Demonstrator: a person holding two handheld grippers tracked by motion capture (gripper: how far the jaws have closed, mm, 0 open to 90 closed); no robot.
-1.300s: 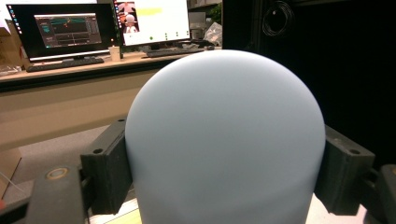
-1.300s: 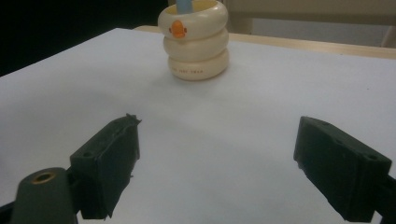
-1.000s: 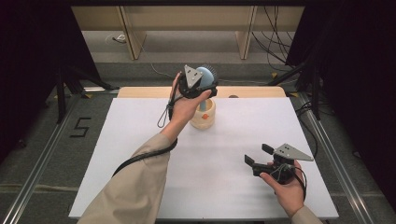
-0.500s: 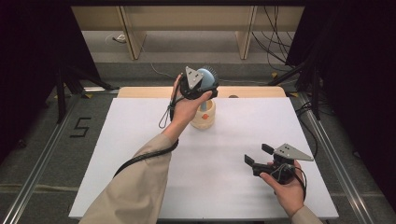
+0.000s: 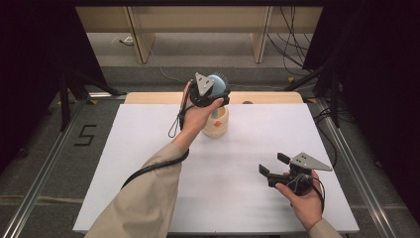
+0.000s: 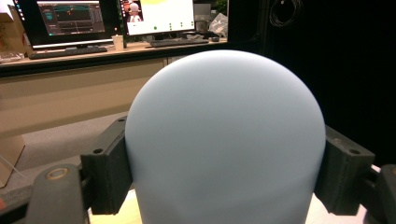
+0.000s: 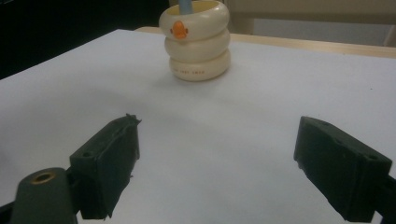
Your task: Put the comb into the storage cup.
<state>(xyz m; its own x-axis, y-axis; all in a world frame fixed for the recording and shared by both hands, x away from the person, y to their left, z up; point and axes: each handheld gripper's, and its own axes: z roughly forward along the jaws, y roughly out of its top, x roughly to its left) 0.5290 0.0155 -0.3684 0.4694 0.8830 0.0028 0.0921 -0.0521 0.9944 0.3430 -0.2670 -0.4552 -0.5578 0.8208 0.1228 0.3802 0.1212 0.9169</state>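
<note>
While the blue brush point(image 5: 218, 84) stands with its handle down in the cream holder point(image 5: 216, 122), its rounded head is clamped between the jaws of the left gripper point(image 5: 214, 94); the left gripper view has the pale blue dome point(image 6: 224, 140) pressed on both sides by the black pads point(image 6: 109, 172). Bristles show at the head's far edge in the high view. The handle point(image 7: 185, 6) is seen entering the holder's mouth in the right gripper view.

Holder: three stacked cream rings with an orange duck mark point(image 7: 179, 31), upright near the far middle of the white table point(image 5: 148, 148), just ahead of the wooden edge strip point(image 5: 267, 97).

Status, judged: the brush is seated or nearly seated in the holder, but whether its tip rests on the bottom cannot be told. If it is being placed, what remains is release and retreat; if it is being drawn out, the lift is not yet done.

Right gripper point(image 5: 274, 166): jaws wide apart, holding nothing, low over bare table at the near right, well apart from the holder, pointed toward it.
</note>
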